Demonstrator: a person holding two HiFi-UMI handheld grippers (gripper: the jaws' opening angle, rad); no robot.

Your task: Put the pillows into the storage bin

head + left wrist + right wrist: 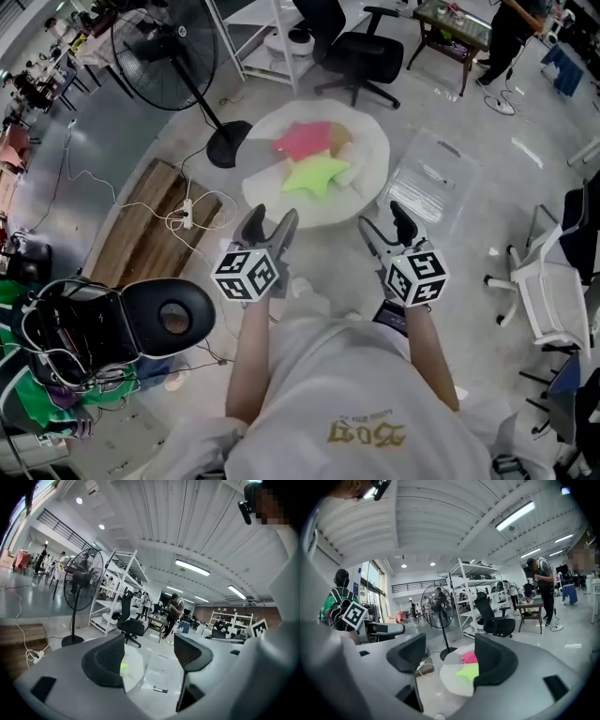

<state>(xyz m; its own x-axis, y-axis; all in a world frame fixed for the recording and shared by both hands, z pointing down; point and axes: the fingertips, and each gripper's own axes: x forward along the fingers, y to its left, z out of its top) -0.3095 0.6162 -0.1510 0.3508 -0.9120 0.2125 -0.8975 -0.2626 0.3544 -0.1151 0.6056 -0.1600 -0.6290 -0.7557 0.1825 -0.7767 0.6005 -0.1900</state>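
A pink star pillow [307, 139] and a lime-green star pillow [317, 175] lie on a round white rug [370, 155] on the floor ahead of me. A pale pillow [343, 141] is partly tucked behind them. The clear storage bin [433, 178] stands just right of the rug. My left gripper [267, 230] and right gripper [389, 225] hover side by side short of the rug, both open and empty. In the right gripper view the pink pillow [468, 657] and green pillow [469, 672] show between the jaws of that gripper [450, 658]. The left gripper [147, 656] frames the bin [159, 667] and a sliver of green pillow [123, 668].
A standing fan [164, 42] rises left of the rug, its base [228, 143] touching the rug's edge. A wooden board [141, 225] with a power strip [187, 214] lies at the left. A black office chair [361, 52] is beyond the rug, a white chair [553, 291] at the right.
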